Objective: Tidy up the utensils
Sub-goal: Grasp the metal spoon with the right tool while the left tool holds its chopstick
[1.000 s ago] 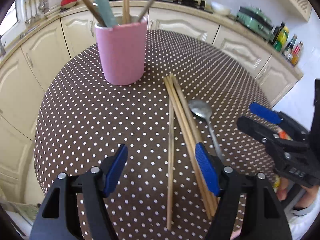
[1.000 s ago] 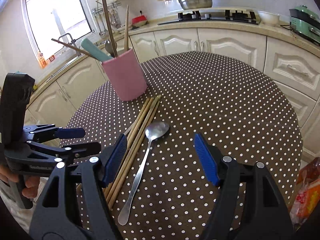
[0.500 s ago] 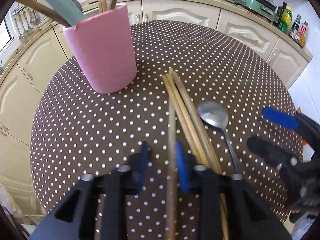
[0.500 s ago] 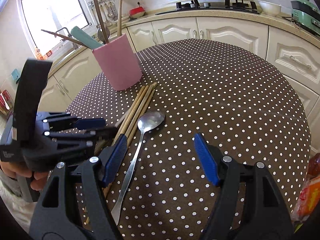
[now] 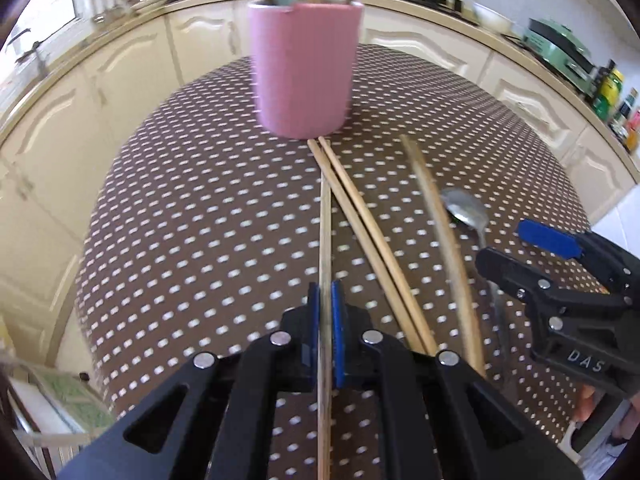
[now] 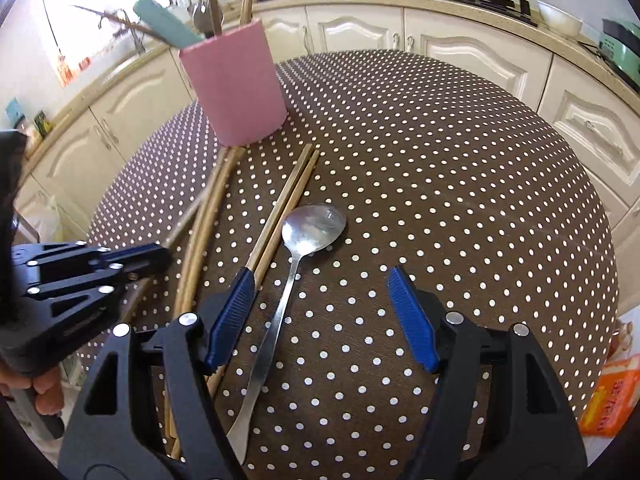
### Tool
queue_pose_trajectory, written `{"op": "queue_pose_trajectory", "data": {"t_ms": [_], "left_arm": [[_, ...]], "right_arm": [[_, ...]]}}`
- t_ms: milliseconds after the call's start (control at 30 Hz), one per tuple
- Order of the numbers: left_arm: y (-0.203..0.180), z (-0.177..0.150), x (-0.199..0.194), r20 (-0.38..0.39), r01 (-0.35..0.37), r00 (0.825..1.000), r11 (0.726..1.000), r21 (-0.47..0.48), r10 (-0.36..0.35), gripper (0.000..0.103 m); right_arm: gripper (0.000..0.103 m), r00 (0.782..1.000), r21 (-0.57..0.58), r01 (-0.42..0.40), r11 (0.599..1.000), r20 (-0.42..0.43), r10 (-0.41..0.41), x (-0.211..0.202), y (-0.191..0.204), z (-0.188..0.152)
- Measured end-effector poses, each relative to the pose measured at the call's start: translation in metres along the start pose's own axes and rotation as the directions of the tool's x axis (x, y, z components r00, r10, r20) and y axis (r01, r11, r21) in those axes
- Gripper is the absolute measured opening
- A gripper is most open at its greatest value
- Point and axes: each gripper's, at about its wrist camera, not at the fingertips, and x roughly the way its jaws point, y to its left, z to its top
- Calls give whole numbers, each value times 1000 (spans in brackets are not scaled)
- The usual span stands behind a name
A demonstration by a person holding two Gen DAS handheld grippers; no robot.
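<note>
My left gripper [image 5: 325, 300] is shut on a single wooden chopstick [image 5: 325, 216] whose far tip points at the pink utensil cup [image 5: 304, 68]. Other chopsticks [image 5: 368, 236] lie beside it on the dotted table. A metal spoon [image 6: 296, 248] lies in front of my right gripper [image 6: 320, 300], which is open, with the spoon handle between its fingers. The cup [image 6: 236, 84] holds chopsticks and a teal-handled utensil. The left gripper [image 6: 132, 258] shows at the left in the right wrist view, and the right gripper [image 5: 520, 248] shows at the right in the left wrist view.
The round table has a brown polka-dot cloth [image 6: 440, 184]. Cream kitchen cabinets [image 6: 460, 48] ring the table, with a stove and green appliance on the counter. An orange packet [image 6: 608, 400] sits low at the right.
My left gripper has closed on one chopstick and moved it towards the cup. The chopsticks have spread apart. The right gripper has dropped closer over the spoon, still open.
</note>
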Motion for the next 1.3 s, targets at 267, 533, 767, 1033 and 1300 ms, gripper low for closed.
{"op": "queue_pose_trajectory", "data": {"t_ms": [267, 533, 767, 1033, 1300], "left_arm": [[22, -21, -13, 0, -38, 999, 998, -41, 38, 7], [34, 17, 11, -64, -60, 996, 998, -6, 59, 8], [33, 55, 30, -122, -49, 991, 999, 13, 50, 10], [53, 32, 15, -46, 41, 998, 996, -78, -44, 6], [80, -10, -25, 96, 85, 993, 983, -161, -70, 6]], "right_arm": [[36, 996, -50, -9, 999, -93, 5, 15, 1, 15], [29, 983, -115, -26, 993, -184, 4, 31, -4, 37], [27, 959, -142, -42, 989, -283, 0, 47, -7, 61], [7, 968, -82, -53, 995, -247, 31, 48, -26, 70], [5, 981, -4, -109, 994, -165, 107, 34, -52, 48]]}}
